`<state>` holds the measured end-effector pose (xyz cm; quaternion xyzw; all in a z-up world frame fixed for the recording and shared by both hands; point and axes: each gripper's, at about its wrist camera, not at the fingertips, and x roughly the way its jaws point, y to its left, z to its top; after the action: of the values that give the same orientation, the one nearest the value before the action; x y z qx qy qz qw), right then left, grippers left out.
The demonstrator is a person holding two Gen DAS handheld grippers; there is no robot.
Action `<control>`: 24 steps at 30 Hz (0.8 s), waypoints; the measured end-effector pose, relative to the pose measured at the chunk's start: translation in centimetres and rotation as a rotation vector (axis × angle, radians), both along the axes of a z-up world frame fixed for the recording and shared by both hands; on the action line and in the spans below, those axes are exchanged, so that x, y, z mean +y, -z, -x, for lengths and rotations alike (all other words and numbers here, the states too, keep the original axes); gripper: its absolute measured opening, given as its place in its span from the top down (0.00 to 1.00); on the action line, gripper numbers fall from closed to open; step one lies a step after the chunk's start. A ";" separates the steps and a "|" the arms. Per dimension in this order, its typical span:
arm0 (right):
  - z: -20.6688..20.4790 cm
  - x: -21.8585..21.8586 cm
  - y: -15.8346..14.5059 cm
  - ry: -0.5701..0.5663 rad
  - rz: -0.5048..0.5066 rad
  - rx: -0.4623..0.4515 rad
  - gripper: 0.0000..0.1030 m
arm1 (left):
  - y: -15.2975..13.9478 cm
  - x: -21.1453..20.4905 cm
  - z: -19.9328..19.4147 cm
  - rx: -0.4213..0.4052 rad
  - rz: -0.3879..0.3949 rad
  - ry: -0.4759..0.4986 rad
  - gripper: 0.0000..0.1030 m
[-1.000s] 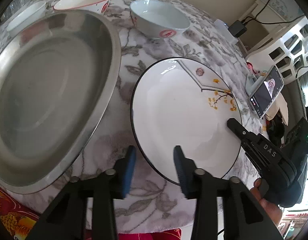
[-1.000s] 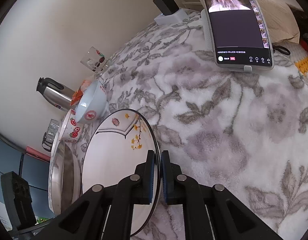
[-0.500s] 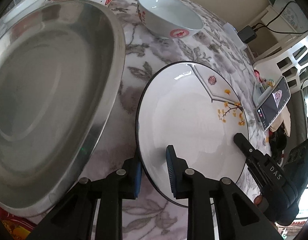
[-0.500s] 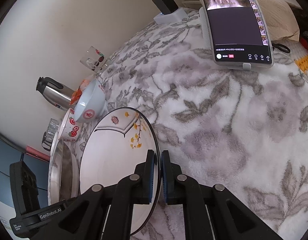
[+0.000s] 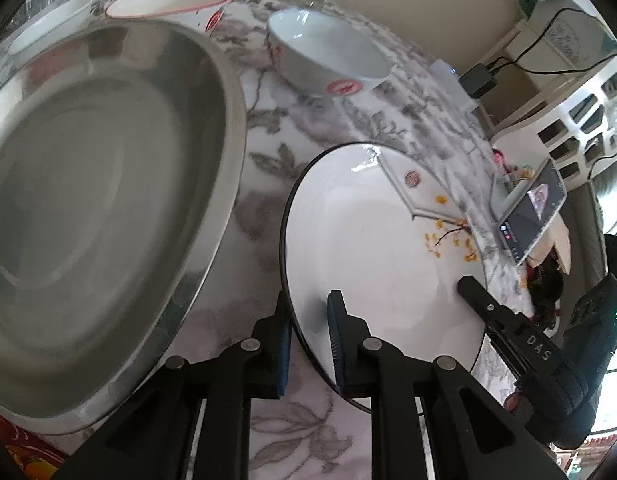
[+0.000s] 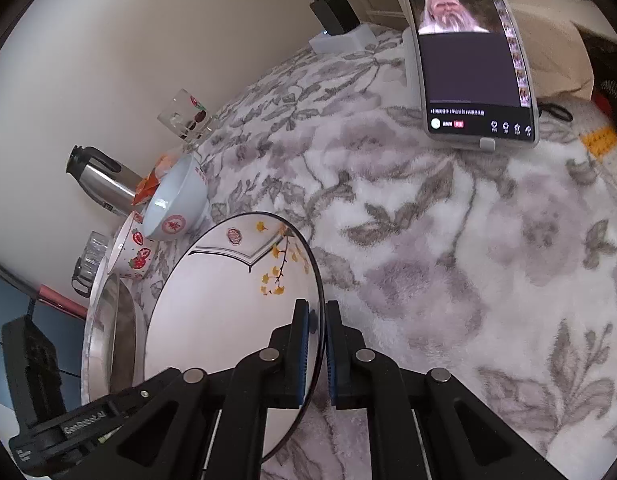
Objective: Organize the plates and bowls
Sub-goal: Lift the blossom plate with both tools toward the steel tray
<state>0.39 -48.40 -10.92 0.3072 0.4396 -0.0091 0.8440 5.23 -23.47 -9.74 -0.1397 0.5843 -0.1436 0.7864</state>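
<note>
left wrist view: the plate (image 5: pixel 372 248) on the floral cloth is pinched at opposite rims by the left gripper (image 5: pixel 308 336) and right gripper (image 6: pixel 316 344); likely next a level lift toward the steel basin (image 5: pixel 88 200)

We see the left gripper (image 5: pixel 308 330) with its jaws straddling the near rim of the white plate (image 5: pixel 372 248), one below, one above. The right gripper (image 5: pixel 508 332) grips the plate's right edge. A steel basin (image 5: pixel 88 200) sits left; a white bowl (image 5: pixel 328 60) stands behind on the bench (image 5: pixel 268 152).
</note>
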 end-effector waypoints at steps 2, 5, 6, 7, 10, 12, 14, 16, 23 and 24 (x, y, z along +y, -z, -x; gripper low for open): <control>0.1 0.0 -0.2 -0.001 0.011 -0.005 0.92 | -0.4 0.0 0.1 -0.018 0.007 0.004 0.83; 0.2 -0.1 -0.4 0.007 0.021 -0.007 0.91 | -1.0 -0.3 0.2 -0.041 0.016 0.016 0.83; 0.3 -0.2 -0.3 0.010 0.022 -0.008 0.91 | -1.1 -0.4 0.2 -0.045 0.018 0.020 0.83; 0.3 -0.3 -0.3 0.014 0.020 -0.009 0.91 | -1.2 -0.4 0.2 -0.049 0.019 0.025 0.83; 0.6 -0.5 -0.3 0.022 0.022 -0.016 0.91 | -1.3 -0.6 0.2 -0.052 0.027 0.031 0.83; 0.7 -0.5 -0.4 0.025 0.029 -0.019 0.91 | -1.3 -0.6 0.1 -0.053 0.029 0.034 0.83; 0.8 -0.5 -0.5 0.030 0.035 -0.020 0.91 | -1.3 -0.7 0.0 -0.051 0.034 0.036 0.83; 0.9 -0.5 -0.7 0.035 0.043 -0.025 0.91 | -1.4 -0.8 0.0 -0.052 0.039 0.039 0.83; 1.3 -0.4 -2.1 0.049 0.081 -0.047 0.91 | -2.1 -1.2 -0.1 -0.070 0.029 0.058 0.83; 1.4 -0.3 -2.5 0.051 0.087 -0.053 0.91 | -2.3 -1.1 -0.1 -0.074 0.032 0.058 0.83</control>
<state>-1.00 -48.69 -8.44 0.2814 0.4084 -0.0418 0.8673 5.35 -24.59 -7.41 -0.1300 0.5564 -0.1807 0.8005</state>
